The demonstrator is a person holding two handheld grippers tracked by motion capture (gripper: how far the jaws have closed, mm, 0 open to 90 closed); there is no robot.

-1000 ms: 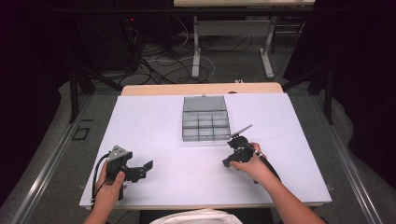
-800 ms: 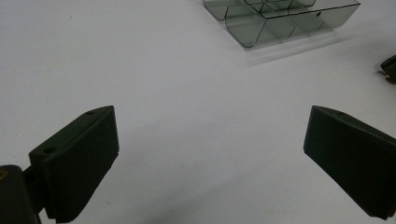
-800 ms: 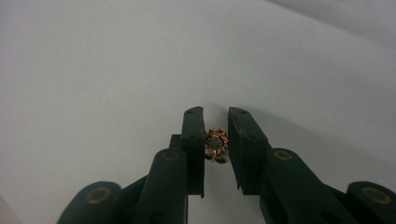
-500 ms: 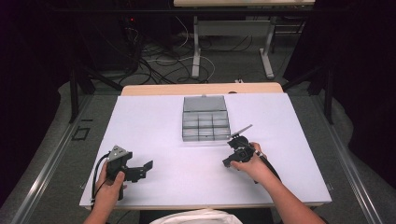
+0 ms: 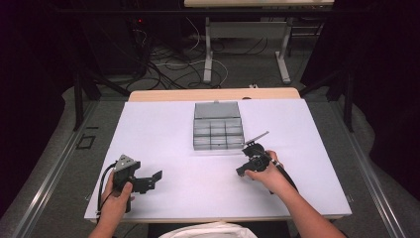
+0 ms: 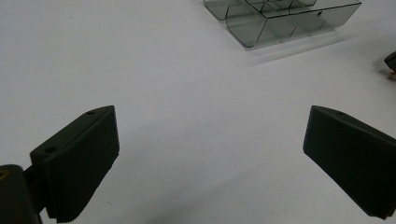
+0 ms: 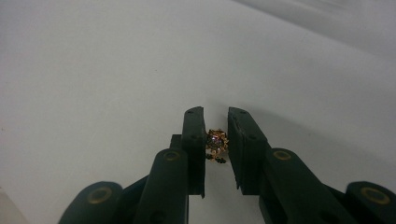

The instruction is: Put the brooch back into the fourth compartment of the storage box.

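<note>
Right gripper (image 7: 216, 140): fingers narrow, clamping a small gold jewelled ornament (image 7: 216, 142) above the white surface (image 5: 198, 173). Left gripper (image 6: 210, 158): fingers wide, holding nothing. Compartment box (image 5: 218, 126) at 12 o'clock on the surface.

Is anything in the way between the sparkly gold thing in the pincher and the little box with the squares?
Nothing visible is. The right gripper pinches the gold jewel, and just bare white table lies between it and the open compartment box.
</note>
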